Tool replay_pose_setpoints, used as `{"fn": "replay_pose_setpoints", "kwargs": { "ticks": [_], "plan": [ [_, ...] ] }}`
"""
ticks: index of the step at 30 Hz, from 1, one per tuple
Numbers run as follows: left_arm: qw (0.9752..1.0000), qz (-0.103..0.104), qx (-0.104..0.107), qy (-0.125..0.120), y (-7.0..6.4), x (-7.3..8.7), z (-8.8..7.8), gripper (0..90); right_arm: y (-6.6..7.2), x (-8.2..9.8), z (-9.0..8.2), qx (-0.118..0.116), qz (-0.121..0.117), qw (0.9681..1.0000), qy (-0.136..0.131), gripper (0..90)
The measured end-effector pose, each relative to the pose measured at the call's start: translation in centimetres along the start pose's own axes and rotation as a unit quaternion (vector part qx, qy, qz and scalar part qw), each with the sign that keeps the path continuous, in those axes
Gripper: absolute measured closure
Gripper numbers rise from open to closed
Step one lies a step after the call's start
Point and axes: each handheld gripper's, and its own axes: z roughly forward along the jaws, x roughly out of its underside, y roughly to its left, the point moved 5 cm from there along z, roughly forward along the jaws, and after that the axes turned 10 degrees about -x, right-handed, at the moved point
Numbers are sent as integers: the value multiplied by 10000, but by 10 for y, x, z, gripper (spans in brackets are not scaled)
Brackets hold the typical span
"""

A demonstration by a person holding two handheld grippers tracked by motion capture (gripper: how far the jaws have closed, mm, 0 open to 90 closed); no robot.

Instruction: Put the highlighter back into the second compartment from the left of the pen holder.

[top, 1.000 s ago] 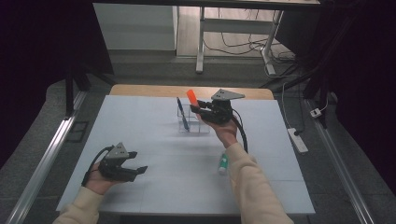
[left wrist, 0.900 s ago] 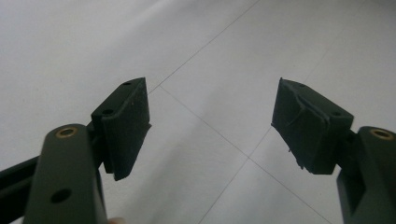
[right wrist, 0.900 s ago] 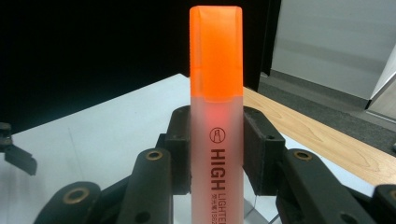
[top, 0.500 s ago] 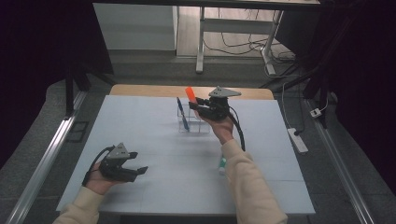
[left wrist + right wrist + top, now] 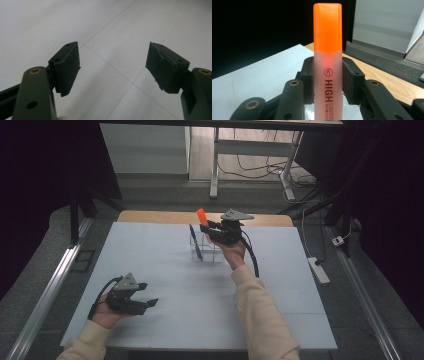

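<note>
Since a second ago the right gripper [image 5: 212, 231] has slid toward the clear holder [image 5: 206, 249] and dipped a little, carrying the orange highlighter [image 5: 202, 216]; the left gripper [image 5: 145, 296] has not shifted. That right gripper pinches the highlighter [image 5: 328, 75] by its frosted barrel, cap up, a pad [image 5: 309, 82] pressed on either side. In the high view the marker stands just above the holder, which sits on the table [image 5: 150, 255] at about 12 o'clock from the person, with a blue pen [image 5: 195, 242] leaning in its 9 o'clock side. The left gripper [image 5: 112, 67] rests near the table's 7 o'clock corner, jaws spread with nothing between them.

The step in hand looks like dropping the highlighter into the holder. To do it well, I would keep the barrel upright, centre its lower end over the free space at 3 o'clock of the pen, lower until the tip is inside the rim, and only then spread the jaws, so the light holder is not knocked.
</note>
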Motion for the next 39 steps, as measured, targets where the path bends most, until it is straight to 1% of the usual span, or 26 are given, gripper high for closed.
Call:
{"fn": "replay_pose_setpoints", "kwargs": {
  "ticks": [3, 7, 10, 13, 14, 17, 18, 22, 26, 33, 39],
  "plan": [
    [10000, 1, -4, 4, 0, 0, 0, 271, -4, 3, 5, -5, 27, 10000, -65, 653],
    [10000, -17, -11, 17, 1, 1, 0, 271, -7, 8, 10, 14, -1, 9999, -102, 654],
    [10000, -20, -15, 28, 2, 1, 0, 271, -10, 11, 13, 28, 7, 10000, -92, 653],
    [10000, -10, -11, 30, 2, 1, 1, 271, -12, 14, 14, 16, 83, 9999, -59, 647],
    [10000, -7, -9, 31, 2, 1, 0, 271, -12, 15, 14, 1, 108, 9999, -45, 639],
    [10000, -12, -9, 25, 2, 1, 0, 271, -13, 17, 13, 2, 163, 9998, -61, 554],
    [10000, -12, -10, 24, 2, 1, 0, 271, -13, 17, 12, 42, 169, 9998, -57, 531],
    [10000, -10, -11, 28, 1, 1, 1, 271, -11, 14, 7, 134, 51, 9999, 11, 515],
    [10000, -13, -8, 23, 1, 1, 1, 271, -10, 11, -1, 173, -35, 9998, 65, 508],
    [10000, 8, 3, 23, 0, 0, 0, 273, -8, 10, -22, 226, -108, 9996, 107, 507],
    [10000, -5, 3, 13, 1, 0, 0, 273, -4, 14, -43, 256, -145, 9994, 177, 508]
  ]
}}
